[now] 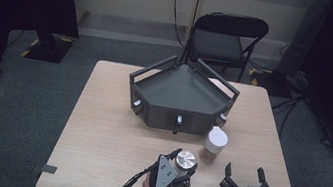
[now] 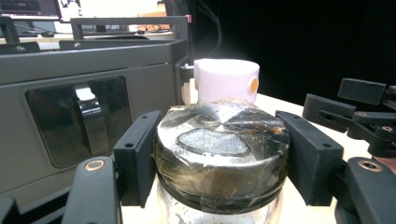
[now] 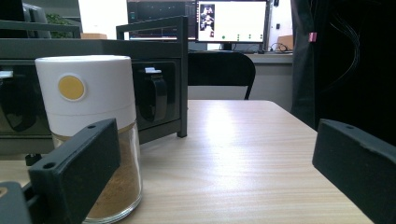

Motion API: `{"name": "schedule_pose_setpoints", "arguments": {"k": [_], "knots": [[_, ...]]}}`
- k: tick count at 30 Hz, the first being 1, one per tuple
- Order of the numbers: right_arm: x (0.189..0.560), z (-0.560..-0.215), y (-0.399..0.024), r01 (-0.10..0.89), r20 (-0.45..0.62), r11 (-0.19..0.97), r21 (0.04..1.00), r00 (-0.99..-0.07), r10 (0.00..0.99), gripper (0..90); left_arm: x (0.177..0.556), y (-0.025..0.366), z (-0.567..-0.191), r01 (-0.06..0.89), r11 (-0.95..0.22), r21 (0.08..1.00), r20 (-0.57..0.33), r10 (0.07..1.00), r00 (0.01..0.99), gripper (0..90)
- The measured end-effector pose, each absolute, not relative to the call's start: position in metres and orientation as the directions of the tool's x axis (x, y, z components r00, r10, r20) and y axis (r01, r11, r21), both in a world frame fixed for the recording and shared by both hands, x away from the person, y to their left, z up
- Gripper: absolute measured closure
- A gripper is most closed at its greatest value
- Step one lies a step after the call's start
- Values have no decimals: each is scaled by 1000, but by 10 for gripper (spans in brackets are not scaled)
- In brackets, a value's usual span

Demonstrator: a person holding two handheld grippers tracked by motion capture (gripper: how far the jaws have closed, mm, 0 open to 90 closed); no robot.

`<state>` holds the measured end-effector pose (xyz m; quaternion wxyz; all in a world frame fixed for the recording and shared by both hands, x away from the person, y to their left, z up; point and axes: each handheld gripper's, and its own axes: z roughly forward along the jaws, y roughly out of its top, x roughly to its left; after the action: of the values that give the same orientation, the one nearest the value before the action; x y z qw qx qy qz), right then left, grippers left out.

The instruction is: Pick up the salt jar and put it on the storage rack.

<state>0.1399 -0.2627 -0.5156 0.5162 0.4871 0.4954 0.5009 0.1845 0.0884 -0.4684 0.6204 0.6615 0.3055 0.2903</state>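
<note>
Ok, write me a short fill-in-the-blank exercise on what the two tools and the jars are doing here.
1. The left tool is shut on the jar with the ____ lid.
2. The right tool stands ____, holding nothing.
3. The jar of brown powder has a ____ cap.
4. Behind both jars stands a dark grey ____ with a bare floor.

Missing words: metal; open; white; tray
</note>
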Motion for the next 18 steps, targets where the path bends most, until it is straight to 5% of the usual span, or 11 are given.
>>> {"name": "schedule_pose_setpoints", "arguments": {"k": [18], "knots": [[140,-516,-263,-34,-23,23,999,7,1000,0,209,123,-437,6,-34,999,21,727,687,344]]}}
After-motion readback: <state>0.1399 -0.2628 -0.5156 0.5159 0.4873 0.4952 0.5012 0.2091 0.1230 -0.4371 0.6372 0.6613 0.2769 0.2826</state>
